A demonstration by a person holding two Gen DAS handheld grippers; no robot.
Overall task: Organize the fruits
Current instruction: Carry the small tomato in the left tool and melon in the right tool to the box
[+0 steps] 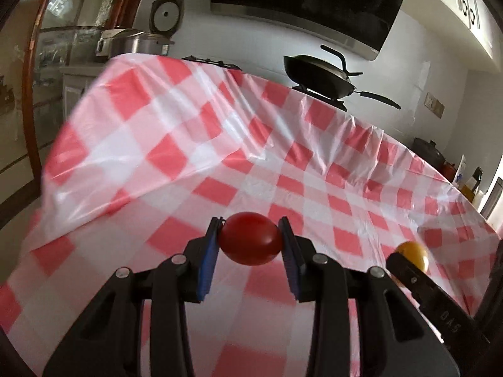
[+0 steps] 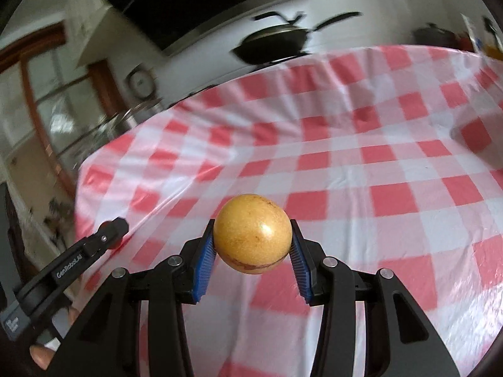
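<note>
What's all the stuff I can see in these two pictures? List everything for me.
red fruit: one, dark red, clamped between the left fingers above the cloth
yellow fruit: one, yellow with brown marks, clamped between the right fingers
tablecloth: one, red and white check, plastic, covering the table
wok: one, black, on the stove behind the table
range hood: one, black, on the wall above the wok
rice cooker: one, silver, lid up, far left
left gripper: black, blue pads, shut
right gripper: black, blue pads, shut
</note>
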